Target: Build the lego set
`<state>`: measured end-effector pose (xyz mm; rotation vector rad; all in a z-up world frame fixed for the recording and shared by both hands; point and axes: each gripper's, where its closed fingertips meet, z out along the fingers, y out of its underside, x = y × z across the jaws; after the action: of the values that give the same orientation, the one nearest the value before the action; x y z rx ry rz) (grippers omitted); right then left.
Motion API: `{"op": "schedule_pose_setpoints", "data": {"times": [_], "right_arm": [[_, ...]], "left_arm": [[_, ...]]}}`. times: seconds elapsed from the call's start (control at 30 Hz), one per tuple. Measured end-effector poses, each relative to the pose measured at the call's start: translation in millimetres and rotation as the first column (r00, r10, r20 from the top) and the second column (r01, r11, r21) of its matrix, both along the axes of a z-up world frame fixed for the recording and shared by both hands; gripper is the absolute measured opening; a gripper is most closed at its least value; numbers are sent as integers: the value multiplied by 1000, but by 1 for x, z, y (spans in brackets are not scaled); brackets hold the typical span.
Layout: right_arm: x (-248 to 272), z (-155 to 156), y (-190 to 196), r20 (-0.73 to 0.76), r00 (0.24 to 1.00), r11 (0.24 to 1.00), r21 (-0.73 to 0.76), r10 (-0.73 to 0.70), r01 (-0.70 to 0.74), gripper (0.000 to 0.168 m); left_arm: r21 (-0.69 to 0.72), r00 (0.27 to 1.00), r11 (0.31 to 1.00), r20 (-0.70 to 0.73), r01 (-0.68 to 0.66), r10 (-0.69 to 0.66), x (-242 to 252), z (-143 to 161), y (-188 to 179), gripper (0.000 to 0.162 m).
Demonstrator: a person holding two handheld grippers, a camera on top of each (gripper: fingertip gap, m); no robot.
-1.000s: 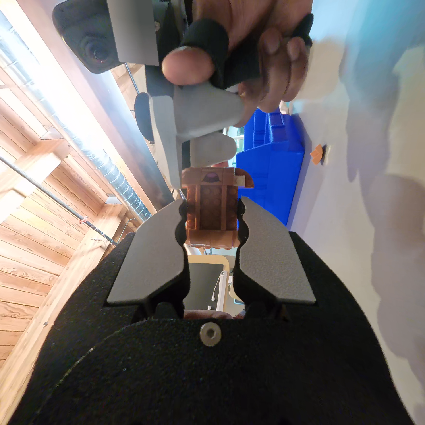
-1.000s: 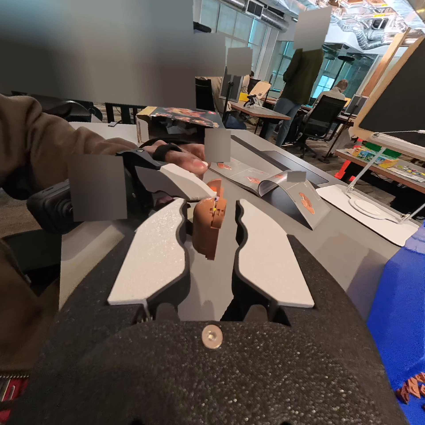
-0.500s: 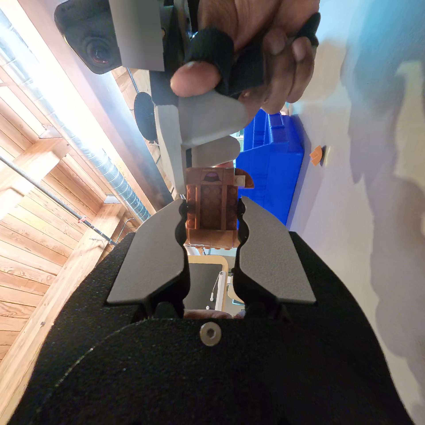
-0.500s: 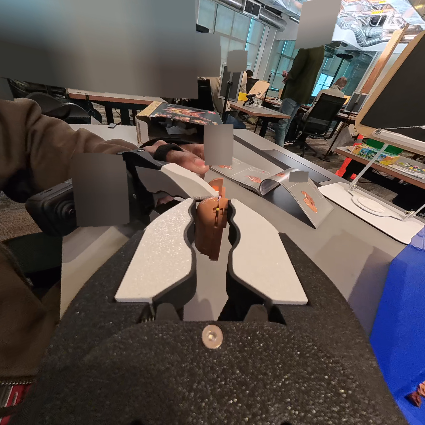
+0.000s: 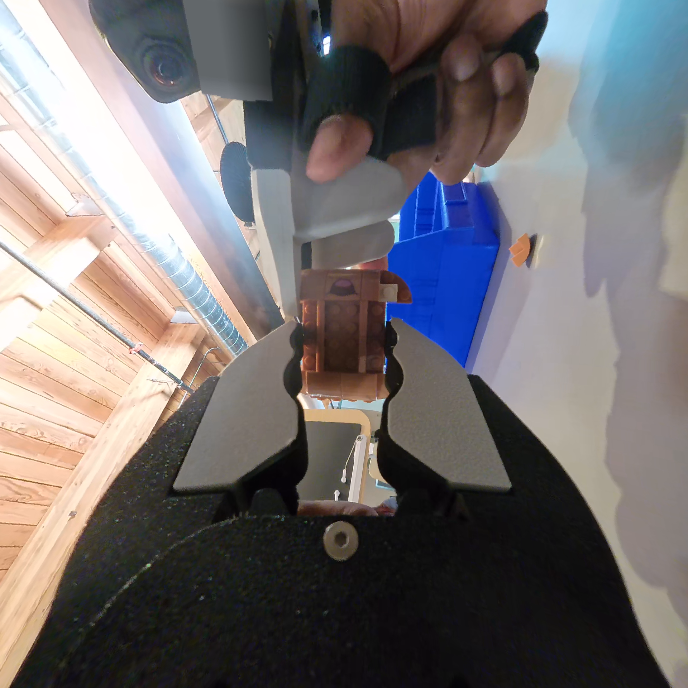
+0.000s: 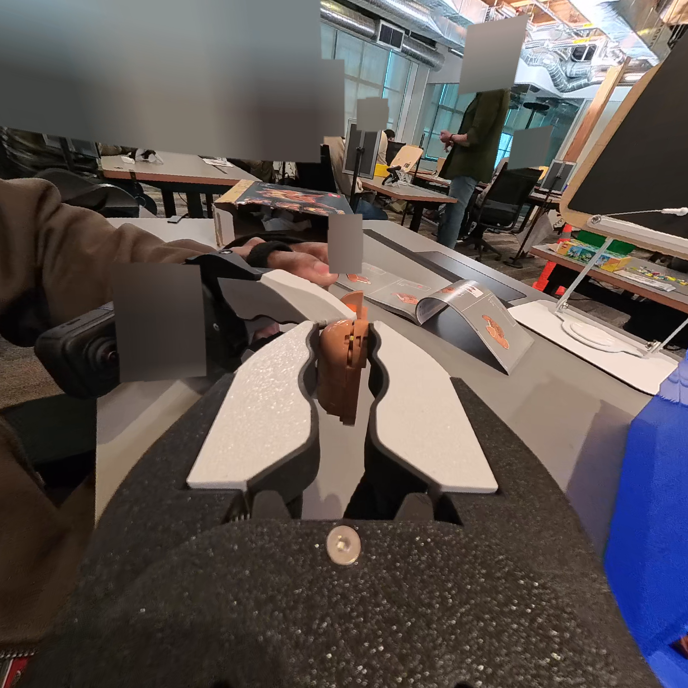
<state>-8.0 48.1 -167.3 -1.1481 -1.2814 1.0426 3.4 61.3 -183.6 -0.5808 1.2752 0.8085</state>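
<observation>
The brown lego piece (image 5: 341, 337) sits in the air between both grippers. The left gripper (image 5: 341, 348) squeezes its sides. The right gripper (image 6: 343, 348) pinches it too. A blue bin (image 5: 443, 268) sits at 1 o'clock.

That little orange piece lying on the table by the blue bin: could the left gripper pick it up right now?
Probably not yet. The left gripper is shut on the brown lego model, which the right gripper also clamps. The orange piece lies uncovered on the table, so only the occupied gripper prevents it.
</observation>
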Motion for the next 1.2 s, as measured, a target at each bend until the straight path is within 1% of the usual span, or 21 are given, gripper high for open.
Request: {"op": "schedule_pose_setpoints", "data": {"times": [0.73,0.83,0.93,1.0,1.2], "right_arm": [[0,0,2,-2,1000,1000,-29,-4,4,23],[0,-2,5,6,999,999,-14,-45,45,24],[0,-4,13,-1,992,992,-17,-123,123,37],[0,-8,16,8,987,987,-6,-161,161,40],[2,-8,17,-11,972,971,52,-235,235,41]], "left_arm": [[-14,999,999,8,-41,41,-1,0,2,41],[-12,999,998,0,-54,54,-1,-2,5,41],[-15,998,998,0,-66,66,-3,-3,6,42],[-15,997,997,4,-72,72,-3,-3,7,41],[-15,997,996,-2,-82,82,-3,-4,8,42]]}}
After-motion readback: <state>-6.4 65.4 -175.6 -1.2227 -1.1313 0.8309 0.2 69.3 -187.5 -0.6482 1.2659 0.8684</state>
